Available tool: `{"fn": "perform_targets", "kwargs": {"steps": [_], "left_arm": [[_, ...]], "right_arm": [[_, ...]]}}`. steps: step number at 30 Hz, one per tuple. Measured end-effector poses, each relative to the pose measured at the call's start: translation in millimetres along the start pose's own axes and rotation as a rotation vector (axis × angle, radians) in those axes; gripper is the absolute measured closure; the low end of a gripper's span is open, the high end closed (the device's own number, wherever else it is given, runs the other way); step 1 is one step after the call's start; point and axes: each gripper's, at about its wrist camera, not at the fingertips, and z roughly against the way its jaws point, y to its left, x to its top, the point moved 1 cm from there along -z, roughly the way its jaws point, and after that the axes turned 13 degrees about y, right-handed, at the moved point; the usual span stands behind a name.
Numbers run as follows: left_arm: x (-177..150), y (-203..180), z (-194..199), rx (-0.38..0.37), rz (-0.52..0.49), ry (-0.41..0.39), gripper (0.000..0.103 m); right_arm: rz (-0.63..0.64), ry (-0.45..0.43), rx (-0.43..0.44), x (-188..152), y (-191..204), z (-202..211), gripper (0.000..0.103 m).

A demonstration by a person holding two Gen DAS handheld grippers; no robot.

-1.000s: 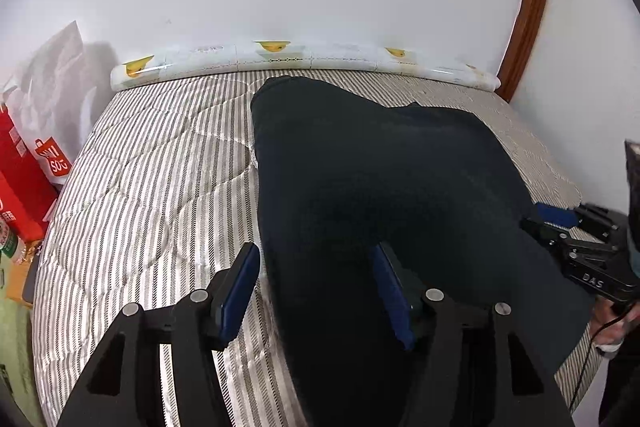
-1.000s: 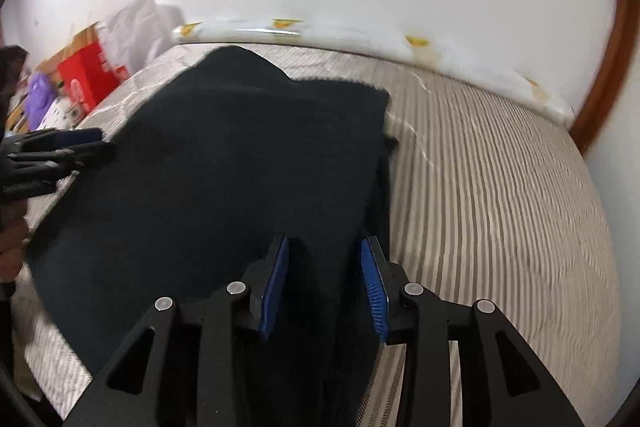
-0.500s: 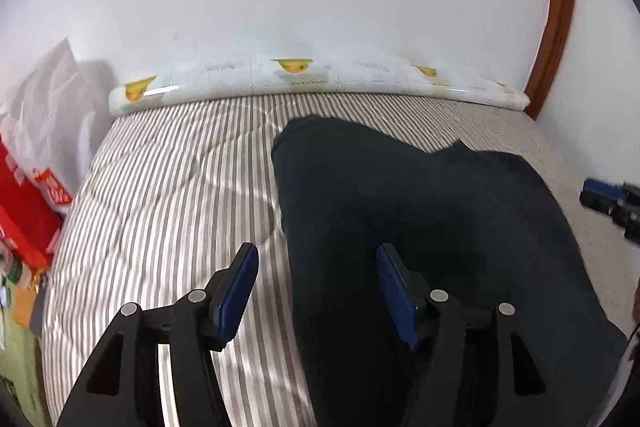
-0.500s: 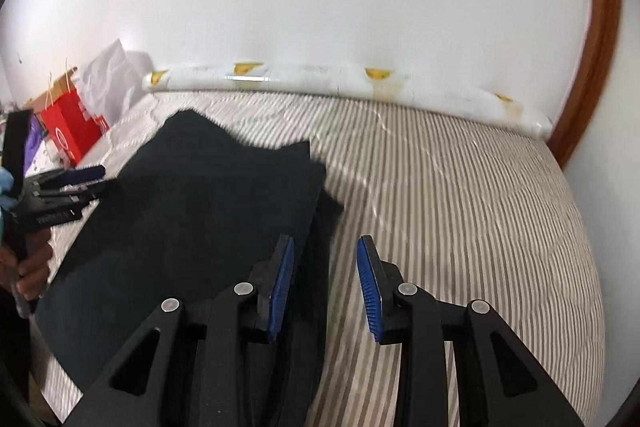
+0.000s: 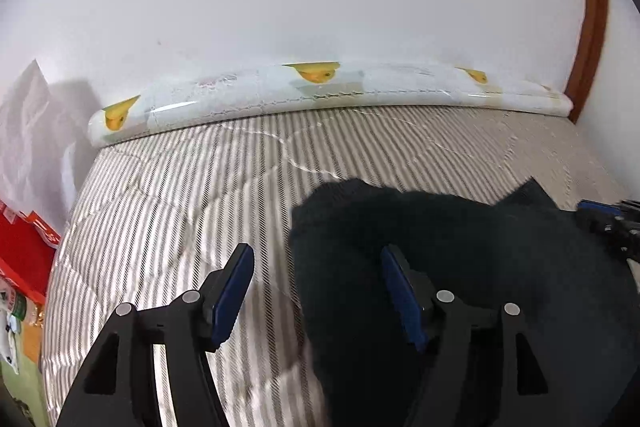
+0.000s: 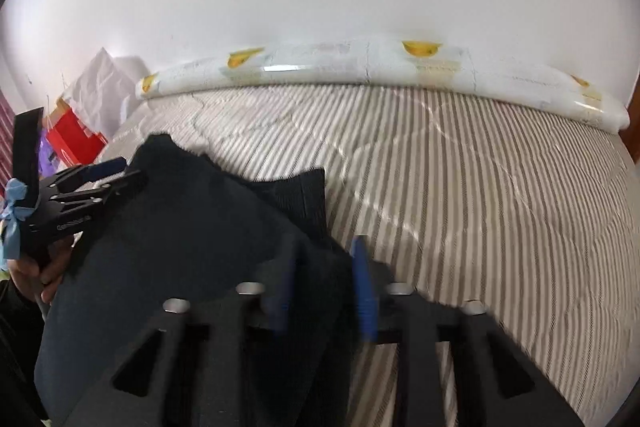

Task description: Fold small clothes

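Dark garment (image 5: 460, 267) pulled nearer on striped mattress (image 5: 180, 195); left gripper (image 5: 316, 287) jaws widening, empty; right gripper (image 6: 324, 279) jaws closing on garment.

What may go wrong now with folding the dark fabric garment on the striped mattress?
1. The right gripper has just been closing on a bunched edge of the dark fabric garment; it may pinch several layers and fold crookedly.
2. The left gripper, just opening, has only the garment's side edge between its fingers; the cloth may slip and wrinkle.
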Motion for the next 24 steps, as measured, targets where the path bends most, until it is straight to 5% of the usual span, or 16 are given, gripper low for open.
{"fn": "perform_targets", "kwargs": {"steps": [3,7,13,24], "left_arm": [[3.1,4.6,-2.5,-0.029,0.022,0.007,0.038],[3.0,6.9,-3.1,-0.041,0.031,0.016,0.038],[-8.4,4.0,12.8,-0.067,0.017,0.019,0.039],[-69.7,-3.6,70.2,-0.089,0.003,0.008,0.040]], "right_arm": [[-0.004,-0.068,0.008,-1.9,-3.9,7.3,0.093],[-0.020,-0.019,-0.031,-2.7,-7.1,-12.0,0.093],[-0.029,-0.029,-0.077,-8.3,-7.2,22.4,0.087],[-0.006,-0.016,-0.027,-87.9,25.3,97.8,0.061]]}}
